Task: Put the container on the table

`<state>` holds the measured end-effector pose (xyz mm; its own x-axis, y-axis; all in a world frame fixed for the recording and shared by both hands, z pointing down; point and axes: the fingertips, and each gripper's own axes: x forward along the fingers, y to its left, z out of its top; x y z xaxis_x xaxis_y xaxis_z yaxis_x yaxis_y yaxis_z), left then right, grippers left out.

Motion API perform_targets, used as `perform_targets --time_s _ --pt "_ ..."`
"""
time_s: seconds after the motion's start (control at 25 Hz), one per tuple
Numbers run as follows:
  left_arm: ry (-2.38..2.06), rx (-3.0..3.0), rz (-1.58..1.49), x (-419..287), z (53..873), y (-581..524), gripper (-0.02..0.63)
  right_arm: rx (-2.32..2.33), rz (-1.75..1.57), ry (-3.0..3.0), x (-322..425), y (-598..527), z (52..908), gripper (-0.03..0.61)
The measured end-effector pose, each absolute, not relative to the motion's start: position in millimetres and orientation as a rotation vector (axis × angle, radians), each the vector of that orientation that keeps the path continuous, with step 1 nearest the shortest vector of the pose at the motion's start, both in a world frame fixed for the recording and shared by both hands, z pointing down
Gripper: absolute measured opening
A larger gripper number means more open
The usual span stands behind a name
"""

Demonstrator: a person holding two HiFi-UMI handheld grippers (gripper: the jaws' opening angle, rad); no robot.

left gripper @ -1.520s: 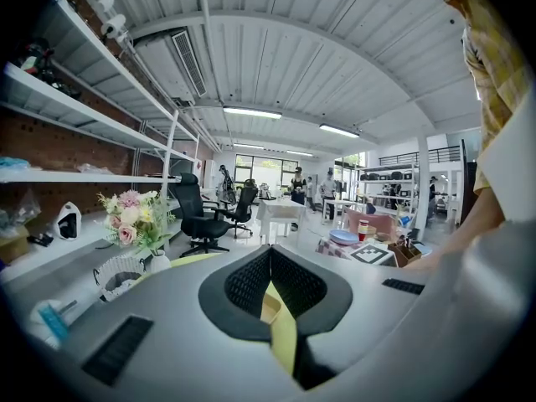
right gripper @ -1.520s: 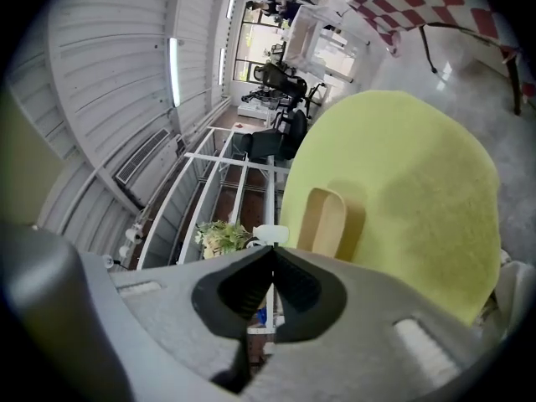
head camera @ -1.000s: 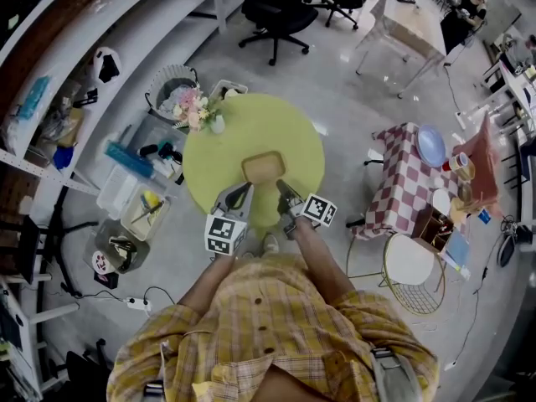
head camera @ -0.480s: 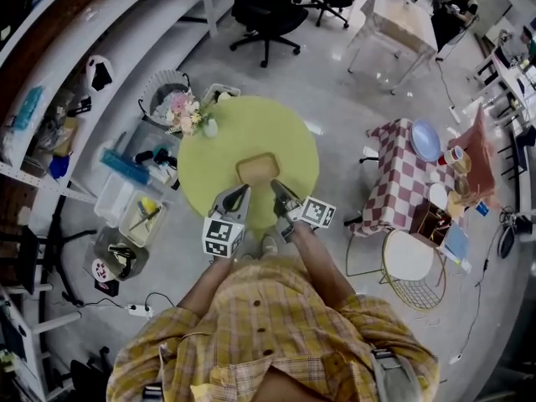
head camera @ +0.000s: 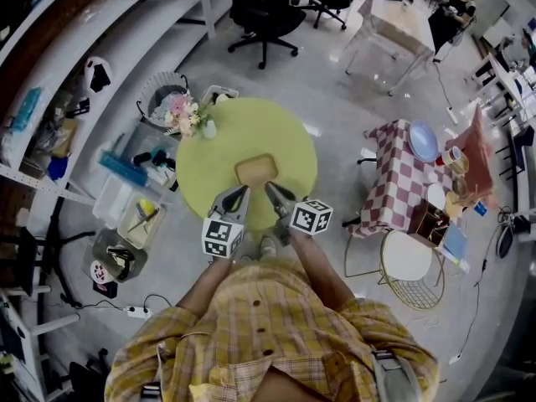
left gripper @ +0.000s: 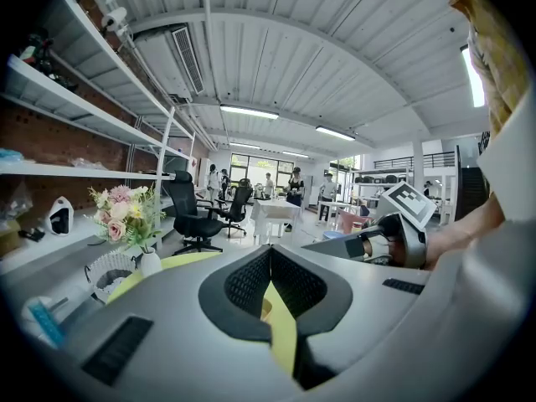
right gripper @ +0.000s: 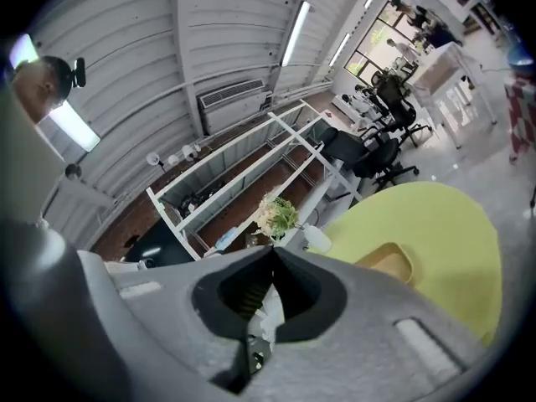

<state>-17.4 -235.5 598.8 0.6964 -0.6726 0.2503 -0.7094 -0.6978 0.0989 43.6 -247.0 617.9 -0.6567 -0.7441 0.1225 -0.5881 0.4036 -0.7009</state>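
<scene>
Centre of head view: shallow tan rectangular container (head camera: 257,170) flat on round yellow-green table (head camera: 209,166), just beyond left gripper (head camera: 242,191) and right gripper (head camera: 270,189), touching neither. Both grippers pressed closed, empty. Right gripper view: container plain at right of centre. Left gripper view: container mostly hidden behind own jaws. Black-and-white square marker cube (left gripper: 410,203) at right.
</scene>
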Motion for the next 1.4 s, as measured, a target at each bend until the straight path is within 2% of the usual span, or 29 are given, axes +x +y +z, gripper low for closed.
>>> perform_targets --time_s 0.56,1.4 --pt "-1.123 2.7 0.276 -21 601 -234 0.006 -1.263 -0.751 2.64 41 -242 588 -0.002" --pt "-1.12 2.703 0.285 -15 602 -229 0.006 -1.32 -0.488 2.814 39 -226 578 -0.002"
